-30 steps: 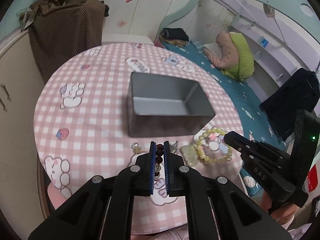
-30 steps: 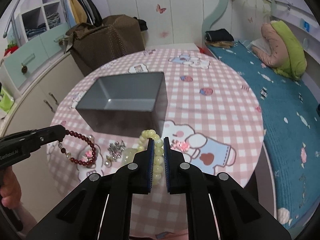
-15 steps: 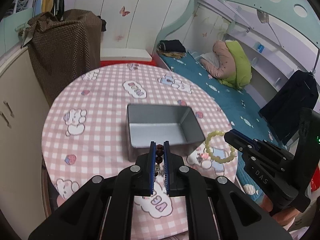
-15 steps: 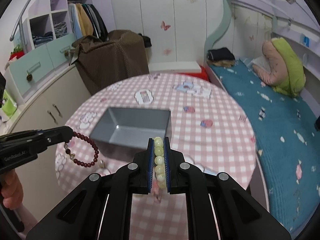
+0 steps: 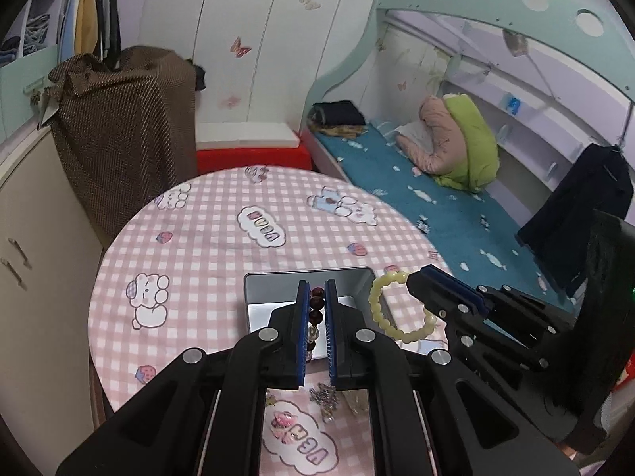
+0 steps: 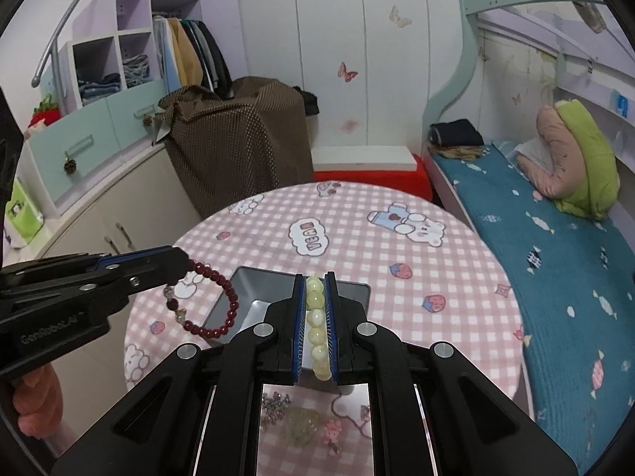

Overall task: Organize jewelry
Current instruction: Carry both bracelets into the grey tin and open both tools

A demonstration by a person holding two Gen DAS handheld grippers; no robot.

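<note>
Two bracelets hang in the air above the grey tin [image 5: 262, 289], ready to drop in: the left claw [image 5: 316, 309] pinches the dark red one [image 6: 222, 305], the right claw [image 6: 316, 317] pinches the pale yellow one [image 5: 383, 309]; smaller trinkets [image 5: 323, 394] wait on the table [image 5: 198, 246].

Legible text, by surface:

- Desk cloth [image 6: 456, 277], pink check: white cloud patch [image 6: 309, 234] printed "VEAN" in pink block letters, right wrist view. Same patch in left wrist view [image 5: 262, 227], letters angled, roughly "VEAN".
- Second cloud patch [image 5: 305, 446] at near edge of desk, left wrist view: letters upside down, first ones hidden; cannot read fully.
- Left gripper [image 6: 180, 263] body, seen from right wrist view: pale moulded lettering [image 6: 49, 328], "GenRobot.AI", faint.
- Blue tag [image 6: 622, 104] on bed shelf: too small to read.
</note>
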